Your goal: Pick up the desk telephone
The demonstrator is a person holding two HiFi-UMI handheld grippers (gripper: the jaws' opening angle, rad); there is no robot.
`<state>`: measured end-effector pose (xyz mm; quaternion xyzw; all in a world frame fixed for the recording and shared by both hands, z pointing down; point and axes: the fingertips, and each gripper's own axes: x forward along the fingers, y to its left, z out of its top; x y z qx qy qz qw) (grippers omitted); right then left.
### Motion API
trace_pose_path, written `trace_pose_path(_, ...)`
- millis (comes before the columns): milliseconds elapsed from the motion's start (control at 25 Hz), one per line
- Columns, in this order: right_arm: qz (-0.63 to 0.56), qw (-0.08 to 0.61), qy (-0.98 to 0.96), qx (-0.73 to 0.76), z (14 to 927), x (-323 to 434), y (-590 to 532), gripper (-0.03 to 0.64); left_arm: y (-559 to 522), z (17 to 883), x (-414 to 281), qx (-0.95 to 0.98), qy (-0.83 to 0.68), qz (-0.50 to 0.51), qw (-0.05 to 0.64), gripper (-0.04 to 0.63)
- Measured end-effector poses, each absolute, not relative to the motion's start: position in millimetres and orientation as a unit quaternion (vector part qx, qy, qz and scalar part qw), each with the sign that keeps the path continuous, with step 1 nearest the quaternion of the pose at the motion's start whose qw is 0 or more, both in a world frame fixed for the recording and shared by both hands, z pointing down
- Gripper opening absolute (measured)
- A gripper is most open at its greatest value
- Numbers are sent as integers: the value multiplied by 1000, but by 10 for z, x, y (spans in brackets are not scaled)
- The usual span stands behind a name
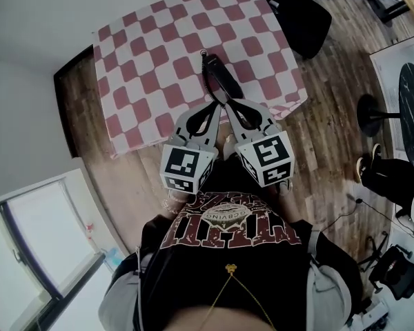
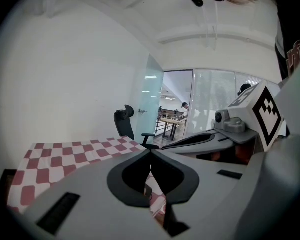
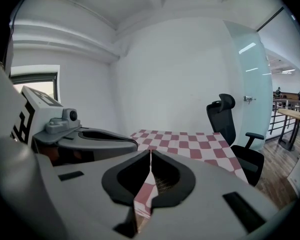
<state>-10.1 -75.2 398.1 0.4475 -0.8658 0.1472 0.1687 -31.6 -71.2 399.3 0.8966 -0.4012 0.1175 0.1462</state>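
Where one telephone [image 1: 219, 81] lies, two shut tools [image 1: 215, 109] [image 1: 230, 109] hover.

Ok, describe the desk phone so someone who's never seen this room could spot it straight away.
Find the big red-and-white checked tablecloth. Near its edge closest to the person, right of the middle, lies the desk telephone. It is the only thing on the tablecloth: long, narrow and black, unlike the bulkier black office chair on the floor beyond.
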Motion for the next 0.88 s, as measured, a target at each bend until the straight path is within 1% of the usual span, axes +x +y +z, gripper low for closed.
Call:
trace_pose_path(520, 136, 166, -882, 419, 3851, 231, -1576, 23, -1478, 3898, -12, 882, -431, 129, 141, 8)
trace_pose_path(880, 129, 171, -898, 385, 3840, 374, -1919, 23, -1801, 3865, 167, 869, -455, 136, 139, 8)
